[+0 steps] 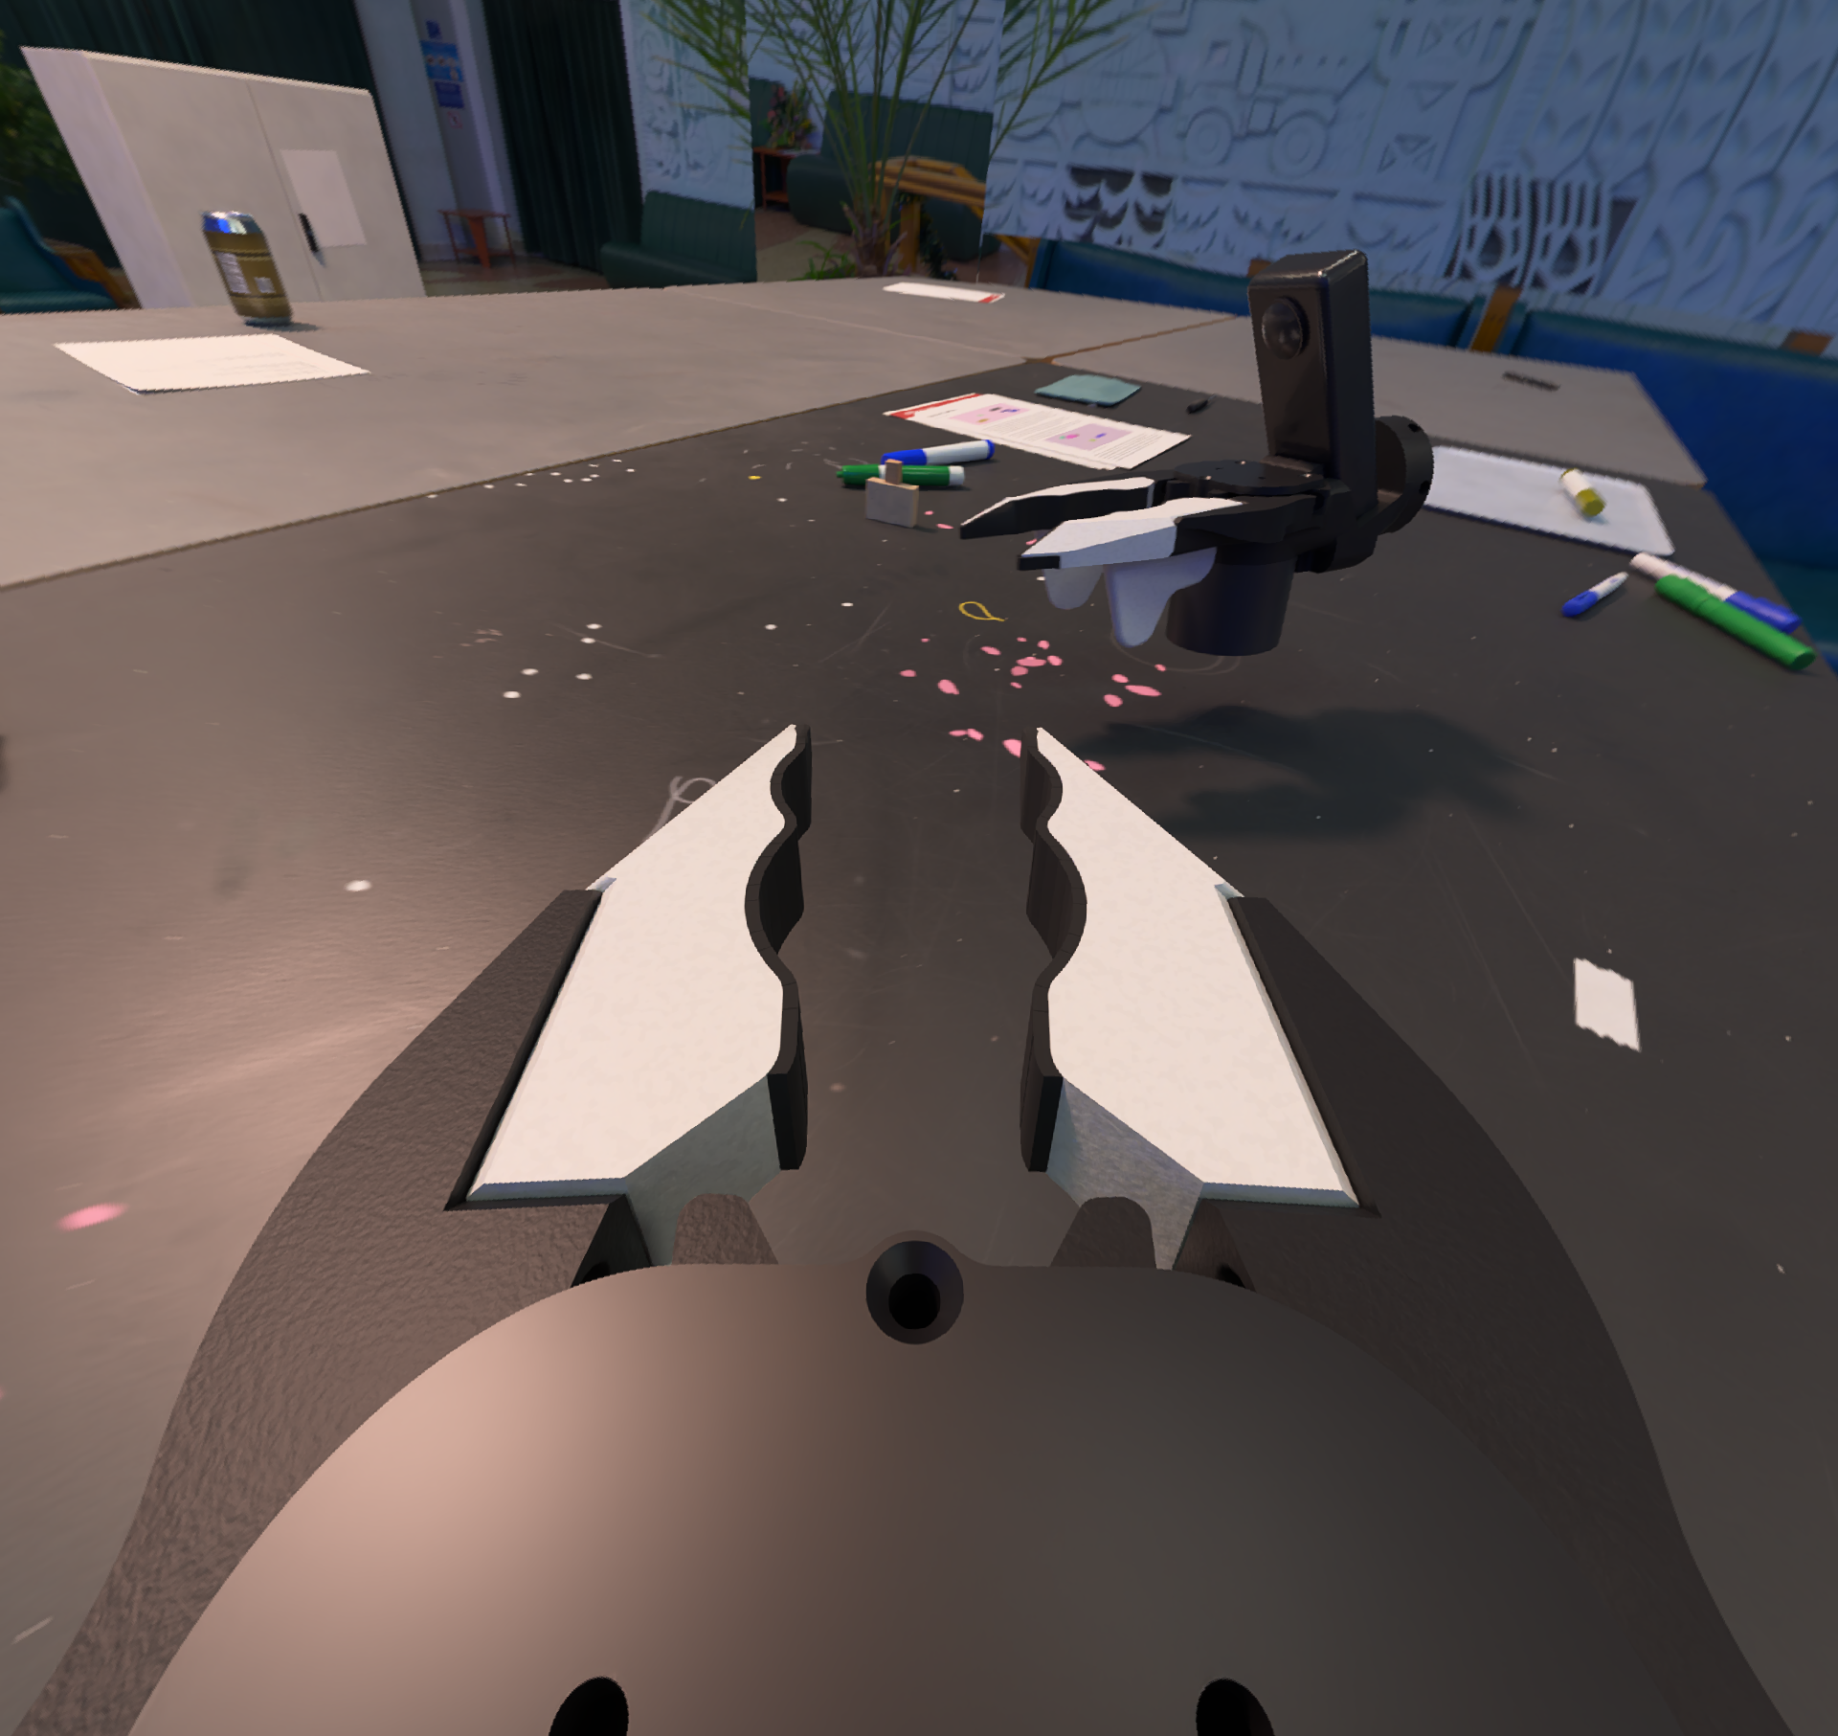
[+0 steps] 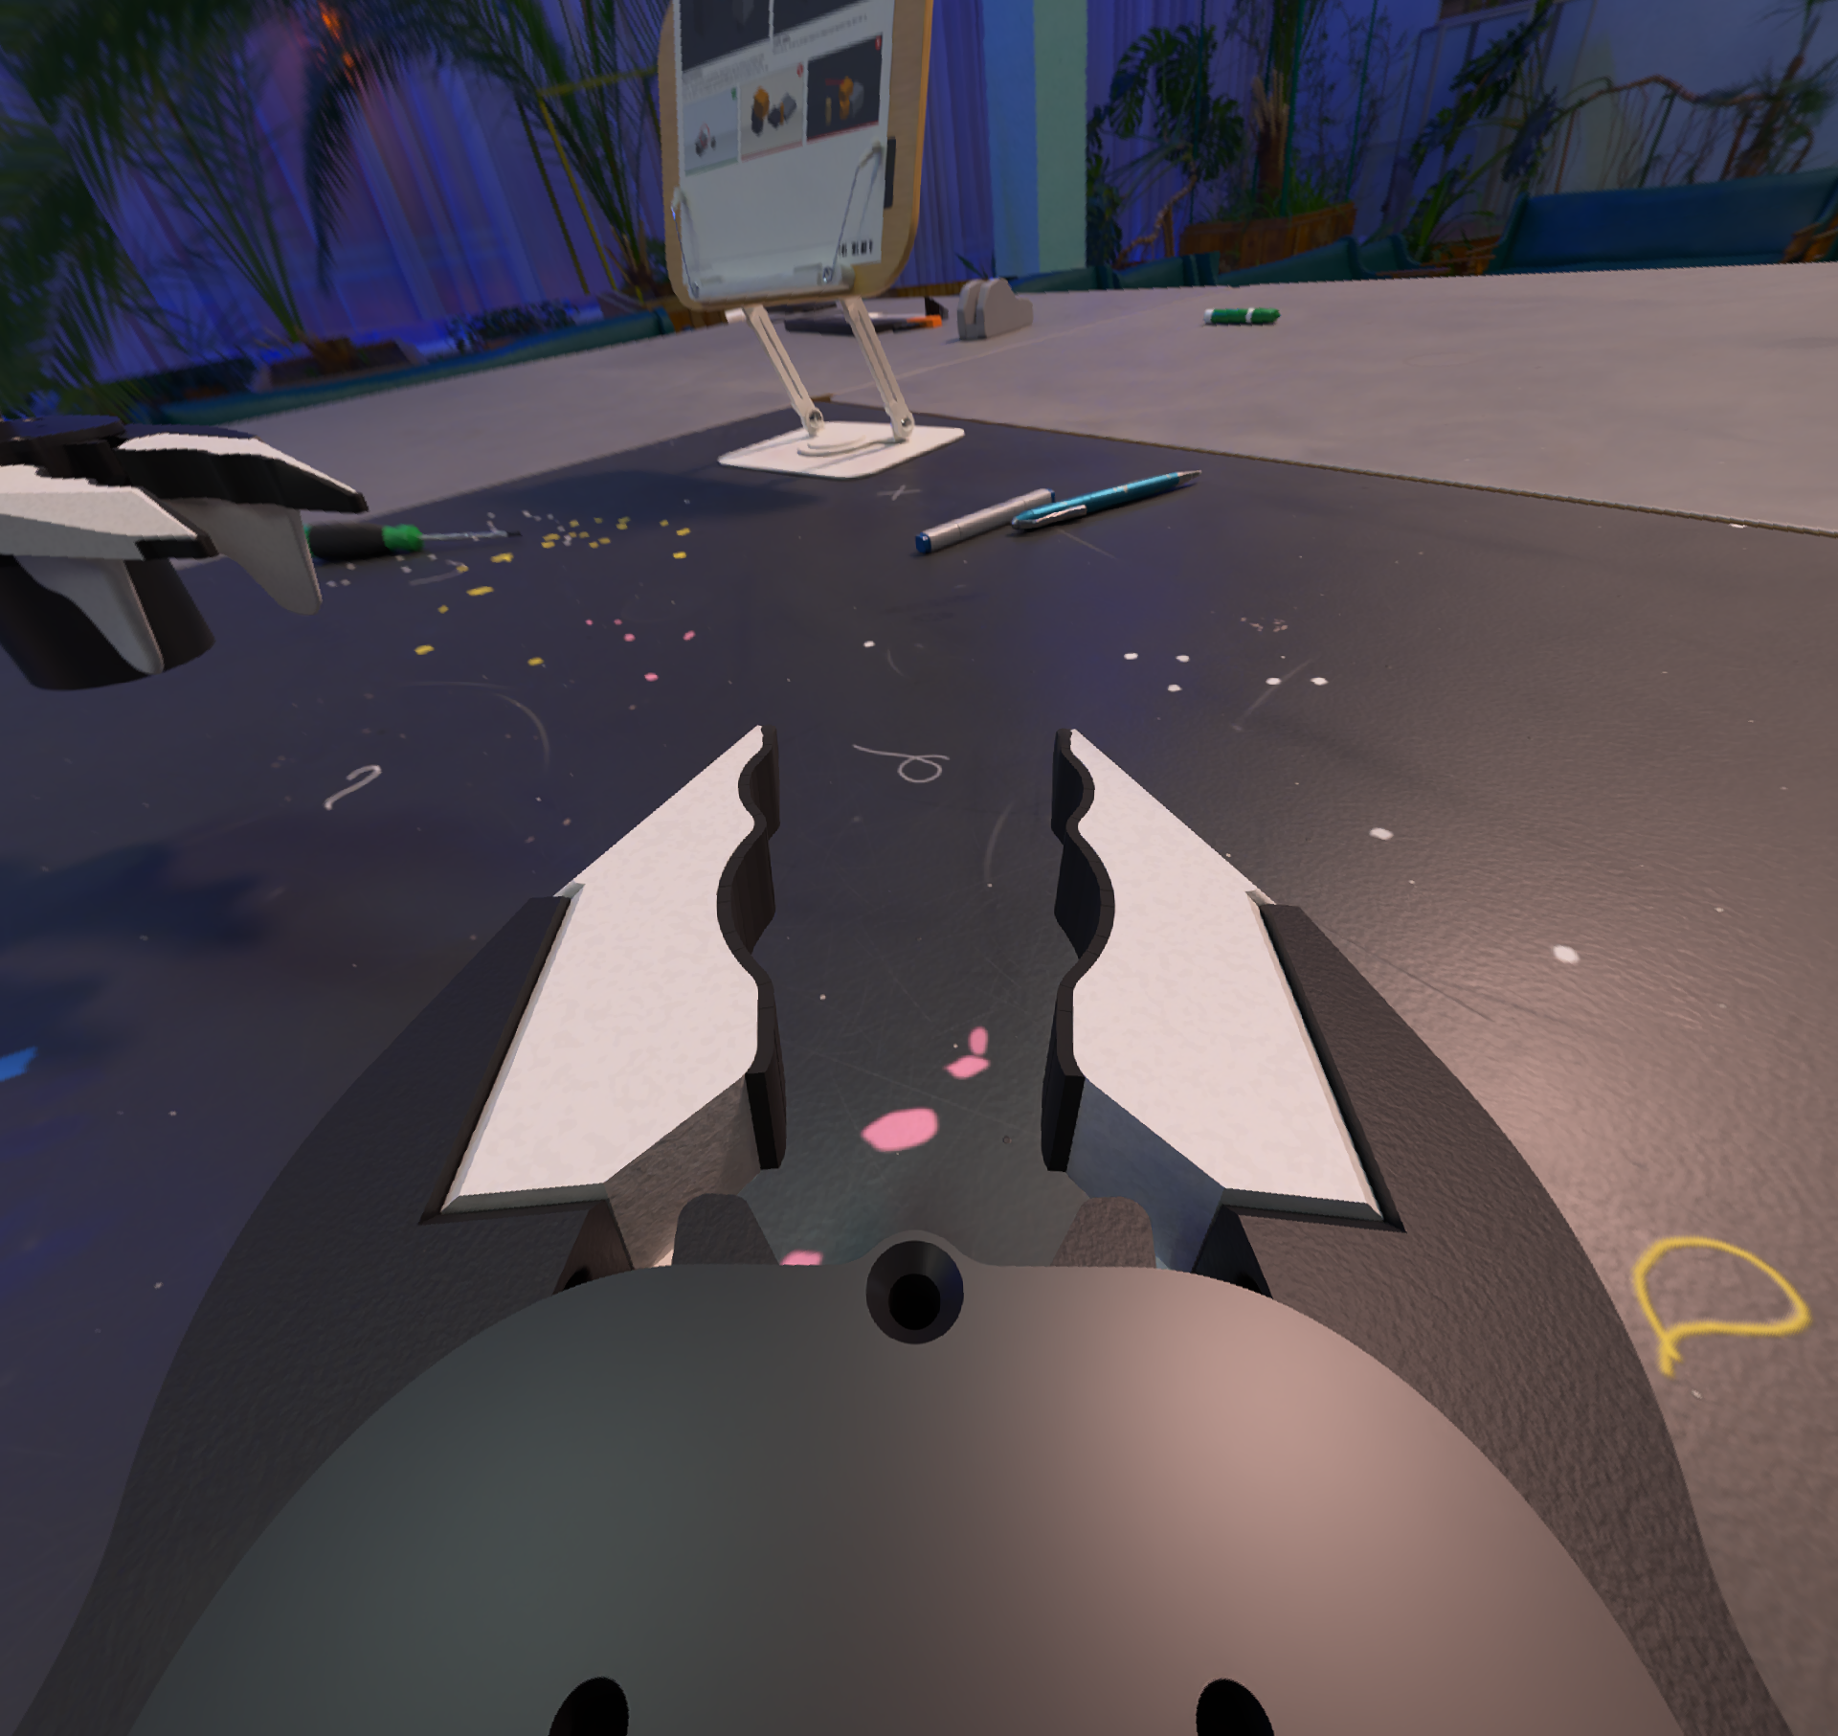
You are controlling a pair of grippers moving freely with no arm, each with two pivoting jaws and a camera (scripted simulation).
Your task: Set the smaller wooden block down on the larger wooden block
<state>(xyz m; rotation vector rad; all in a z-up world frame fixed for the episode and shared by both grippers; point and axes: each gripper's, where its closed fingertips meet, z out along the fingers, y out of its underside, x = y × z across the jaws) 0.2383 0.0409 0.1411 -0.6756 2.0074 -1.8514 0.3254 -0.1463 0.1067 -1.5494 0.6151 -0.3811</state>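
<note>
In the left wrist view a pale, larger wooden block (image 1: 891,504) stands on the dark mat (image 1: 597,743), far ahead. A smaller wooden block (image 1: 893,471) shows at its top edge; I cannot tell whether it rests on it or stands behind it. My left gripper (image 1: 917,743) is open and empty, low over the mat, well short of the blocks. My right gripper (image 1: 995,544) hovers above the mat just right of the blocks, fingers pointing left. In its own view the right gripper (image 2: 915,743) is open and empty. No block shows in the right wrist view. The left gripper (image 2: 278,519) shows at that view's left edge.
Green and blue markers (image 1: 920,465) lie just behind the blocks, with a printed sheet (image 1: 1034,430) and a teal cloth (image 1: 1087,388) beyond. More markers (image 1: 1731,609) lie far right. A can (image 1: 247,268) stands far left. A board on a stand (image 2: 796,97), pens (image 2: 1054,504) and a screwdriver (image 2: 388,539) lie ahead of the right gripper.
</note>
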